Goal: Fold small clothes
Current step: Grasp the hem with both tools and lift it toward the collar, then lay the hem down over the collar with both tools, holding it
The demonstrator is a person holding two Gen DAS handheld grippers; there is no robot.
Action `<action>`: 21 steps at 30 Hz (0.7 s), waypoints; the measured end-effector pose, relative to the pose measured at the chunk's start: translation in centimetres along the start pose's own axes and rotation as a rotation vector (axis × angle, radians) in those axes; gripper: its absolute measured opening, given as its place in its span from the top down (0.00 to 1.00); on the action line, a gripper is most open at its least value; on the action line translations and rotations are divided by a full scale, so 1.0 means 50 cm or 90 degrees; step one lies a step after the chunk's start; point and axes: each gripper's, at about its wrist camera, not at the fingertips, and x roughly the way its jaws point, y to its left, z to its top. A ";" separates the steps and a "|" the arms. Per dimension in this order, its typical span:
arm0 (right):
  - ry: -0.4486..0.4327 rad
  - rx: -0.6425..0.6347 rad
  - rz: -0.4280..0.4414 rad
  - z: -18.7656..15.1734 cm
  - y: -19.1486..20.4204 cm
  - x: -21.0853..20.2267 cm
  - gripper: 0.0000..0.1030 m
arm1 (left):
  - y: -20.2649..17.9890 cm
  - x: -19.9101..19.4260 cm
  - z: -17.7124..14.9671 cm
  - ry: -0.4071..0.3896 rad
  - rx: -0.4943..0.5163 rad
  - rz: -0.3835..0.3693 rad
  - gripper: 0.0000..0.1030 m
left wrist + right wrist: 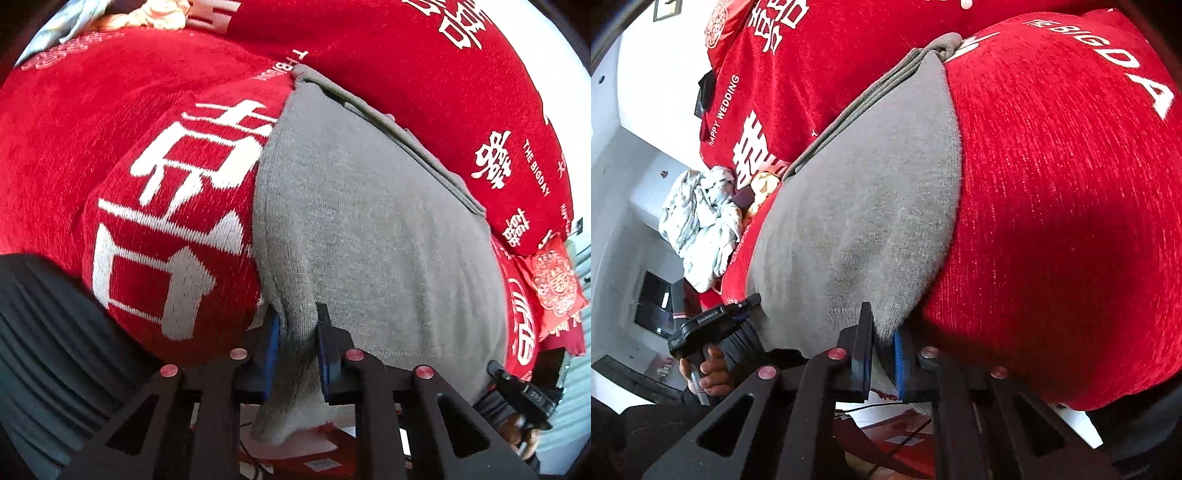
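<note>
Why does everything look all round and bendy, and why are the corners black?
Left wrist view: the fisheye lens bulges the red blanket and grey cloth; its corners are dark. Right wrist view: same bulge, bright daylight, with shadow by the gripper.

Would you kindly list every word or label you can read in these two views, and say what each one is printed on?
"THE BIGDAY": white print on the red blanket.
"HAPPY WEDDING": white print on the same blanket, right wrist view.
"THE BIG DA": large white letters there, cut off at the frame edge.
Large white Chinese double-happiness characters: decorative, same blanket.
Label on the left gripper's handle: too small to read.
</note>
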 end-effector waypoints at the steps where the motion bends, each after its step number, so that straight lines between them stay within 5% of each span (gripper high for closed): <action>1: -0.001 -0.011 -0.005 -0.001 0.006 -0.001 0.90 | -0.001 0.000 -0.001 0.000 0.004 0.004 0.81; 3: 0.007 -0.029 -0.020 -0.001 0.008 0.001 0.90 | -0.008 0.006 -0.001 0.000 0.012 0.014 0.80; 7: 0.011 0.009 0.007 0.009 -0.007 0.009 0.88 | -0.022 0.012 -0.001 0.007 0.021 -0.029 0.48; 9: 0.010 0.007 0.002 0.007 -0.004 0.012 0.88 | -0.041 0.019 -0.001 0.009 0.037 -0.001 0.48; 12: 0.009 -0.010 -0.023 0.007 0.007 0.012 0.88 | -0.067 0.016 -0.001 -0.003 0.081 0.049 0.85; 15: 0.011 -0.062 -0.082 0.008 0.045 0.014 0.90 | -0.069 0.015 0.010 0.011 0.071 0.047 0.88; 21: -0.022 -0.156 -0.174 0.017 0.129 -0.018 0.91 | -0.124 0.002 0.009 -0.026 0.144 0.135 0.88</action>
